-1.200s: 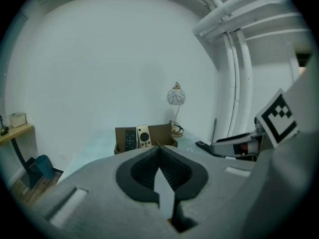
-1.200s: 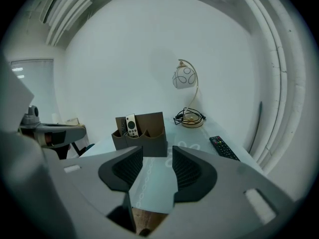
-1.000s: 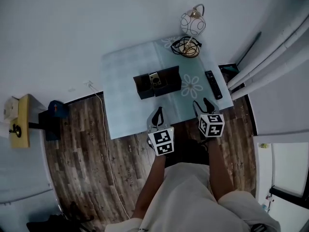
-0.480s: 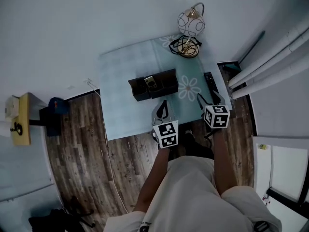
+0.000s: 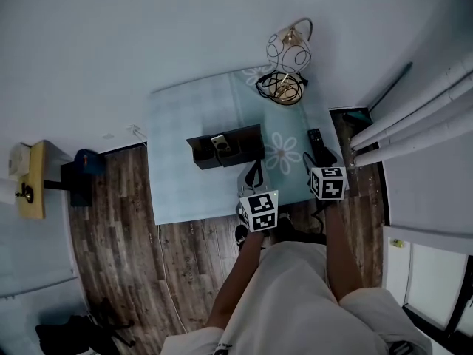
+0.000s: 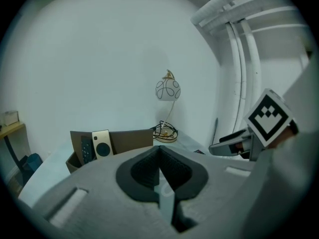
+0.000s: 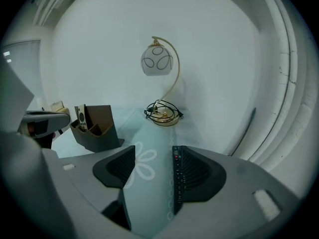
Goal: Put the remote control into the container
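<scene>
A black remote control [image 7: 177, 183] [image 5: 315, 140] lies flat on the pale blue table [image 5: 177, 117] near its right edge. My right gripper [image 7: 154, 166] [image 5: 317, 157] is open and low over it, with the remote between the jaws, close along the right pad and not pinched. The dark container [image 5: 225, 148] [image 7: 94, 128] [image 6: 119, 141] stands mid-table and holds a beige remote [image 6: 102, 143] and a dark one [image 6: 87, 149]. My left gripper [image 6: 159, 156] [image 5: 255, 171] is shut and empty, hovering just short of the container.
A globe lamp [image 7: 158, 61] with a coiled cord at its brass base [image 5: 281, 87] stands at the table's far right corner. White curtains [image 5: 414, 117] hang right of the table. A yellow side table [image 5: 29, 183] stands on the wooden floor [image 5: 118, 235] at the left.
Both grippers have moved forward from the table's near edge over the tabletop. The right gripper has come up around the black remote. The left stays shut.
</scene>
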### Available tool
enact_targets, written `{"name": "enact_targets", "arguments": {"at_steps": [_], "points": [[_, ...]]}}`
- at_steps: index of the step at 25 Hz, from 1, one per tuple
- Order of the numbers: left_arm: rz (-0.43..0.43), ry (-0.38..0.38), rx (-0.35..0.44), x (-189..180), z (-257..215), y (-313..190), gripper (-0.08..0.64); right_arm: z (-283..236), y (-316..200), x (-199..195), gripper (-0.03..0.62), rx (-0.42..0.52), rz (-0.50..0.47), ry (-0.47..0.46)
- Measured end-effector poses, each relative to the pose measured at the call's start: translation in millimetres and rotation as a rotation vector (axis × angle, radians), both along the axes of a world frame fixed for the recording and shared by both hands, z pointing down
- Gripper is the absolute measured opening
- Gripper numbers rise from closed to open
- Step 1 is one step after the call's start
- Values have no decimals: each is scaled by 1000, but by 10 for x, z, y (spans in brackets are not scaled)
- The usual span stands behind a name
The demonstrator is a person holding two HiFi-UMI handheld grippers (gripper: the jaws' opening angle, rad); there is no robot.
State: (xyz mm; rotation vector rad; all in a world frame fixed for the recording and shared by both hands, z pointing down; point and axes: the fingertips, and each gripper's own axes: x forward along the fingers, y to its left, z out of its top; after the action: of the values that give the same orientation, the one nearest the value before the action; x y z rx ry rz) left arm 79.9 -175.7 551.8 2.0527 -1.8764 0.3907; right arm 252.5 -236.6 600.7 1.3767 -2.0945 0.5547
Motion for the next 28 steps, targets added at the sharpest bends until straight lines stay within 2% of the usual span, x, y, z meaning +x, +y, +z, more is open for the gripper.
{"name": "enact_targets", "arguments": {"at_steps": [6,11,17,20,24,28], "points": [[-47,-12,-3,146,57,-258,5,316,-351,306,295,-73,10,49],[-34,-21,-14,384,118,-442,5,597,-676,395,291,-162,-12,78],[-4,-35,-21,591,149,-745,5,960,-879,355,301,-349,-70,117],[-14,-33,-19,570,141,-873,5,1167,-931,373,318,-427,-86,144],[-53,-27,-25,441,169,-930,5,1289,-1001,365,296,-455,-91,146],[-75,-21,-42,365,225,-894,5,1305,-954,276,235,-461,-115,136]]}}
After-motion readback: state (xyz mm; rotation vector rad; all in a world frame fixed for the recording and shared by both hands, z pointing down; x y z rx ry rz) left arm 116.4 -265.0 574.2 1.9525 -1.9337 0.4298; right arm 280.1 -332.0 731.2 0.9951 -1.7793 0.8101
